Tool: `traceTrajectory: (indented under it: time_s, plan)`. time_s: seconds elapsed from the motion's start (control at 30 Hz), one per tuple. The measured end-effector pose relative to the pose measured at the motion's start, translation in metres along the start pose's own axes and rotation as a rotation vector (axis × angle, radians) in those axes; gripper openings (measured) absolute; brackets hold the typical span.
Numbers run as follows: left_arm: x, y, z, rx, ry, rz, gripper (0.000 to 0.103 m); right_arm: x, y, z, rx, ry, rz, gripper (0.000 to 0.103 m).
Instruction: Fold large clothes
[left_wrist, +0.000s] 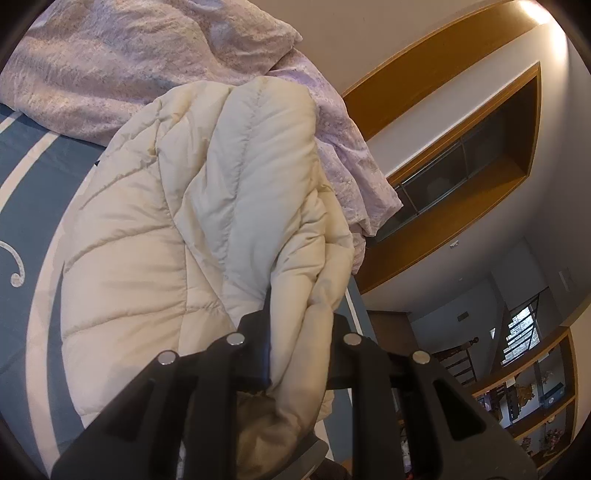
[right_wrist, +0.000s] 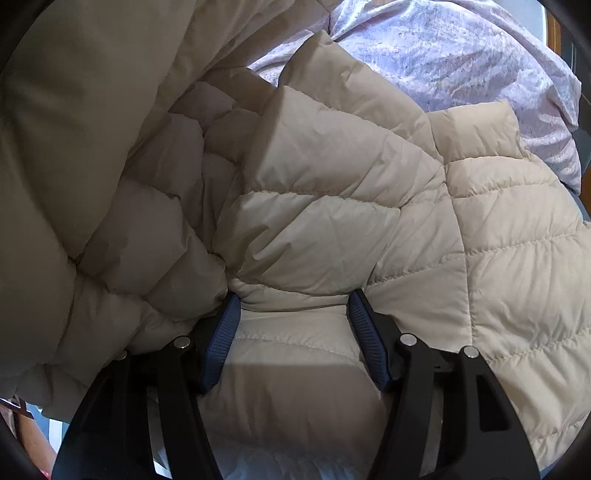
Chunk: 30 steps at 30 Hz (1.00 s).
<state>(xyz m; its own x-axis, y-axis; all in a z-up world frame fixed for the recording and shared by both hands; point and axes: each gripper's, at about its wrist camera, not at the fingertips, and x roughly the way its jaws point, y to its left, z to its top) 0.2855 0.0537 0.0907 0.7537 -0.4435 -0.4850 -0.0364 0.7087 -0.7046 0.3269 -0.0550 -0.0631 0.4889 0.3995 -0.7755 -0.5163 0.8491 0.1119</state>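
Observation:
A cream quilted puffer jacket (left_wrist: 184, 221) lies bunched on the bed. In the left wrist view my left gripper (left_wrist: 301, 314) is shut on a fold of the jacket's edge, and the fabric runs down between the black fingers. In the right wrist view the jacket (right_wrist: 332, 203) fills nearly the whole frame. My right gripper (right_wrist: 293, 299) has its jaws standing wide, with a thick padded section wedged between them. Its blue pads (right_wrist: 221, 332) press against both sides of that section, and creases gather at the left tip.
A crumpled lilac duvet (left_wrist: 110, 55) lies behind the jacket, and the duvet (right_wrist: 461, 55) also shows at the top right of the right wrist view. The bed cover (left_wrist: 29, 184) is blue-grey with cream curves. A wood-trimmed wall niche (left_wrist: 461, 166) and shelves (left_wrist: 535, 398) stand off to the right.

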Motion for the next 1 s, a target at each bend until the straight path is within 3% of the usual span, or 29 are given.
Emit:
traceTrajectory:
  time_s: [0.33,0.53,1.0]
  plan:
    - [0.005,0.001,-0.006,-0.033,0.001,0.010,0.018,-0.009,-0.010,0.005,0.008,-0.001,0.009,0.063]
    - [0.013,-0.008,-0.013,-0.029,0.014,0.027,0.018,-0.036,-0.026,0.000,0.002,-0.023,0.023,0.063]
    - [0.039,-0.038,-0.032,0.004,0.032,0.063,0.018,-0.098,-0.108,-0.043,0.057,-0.037,-0.066,0.063]
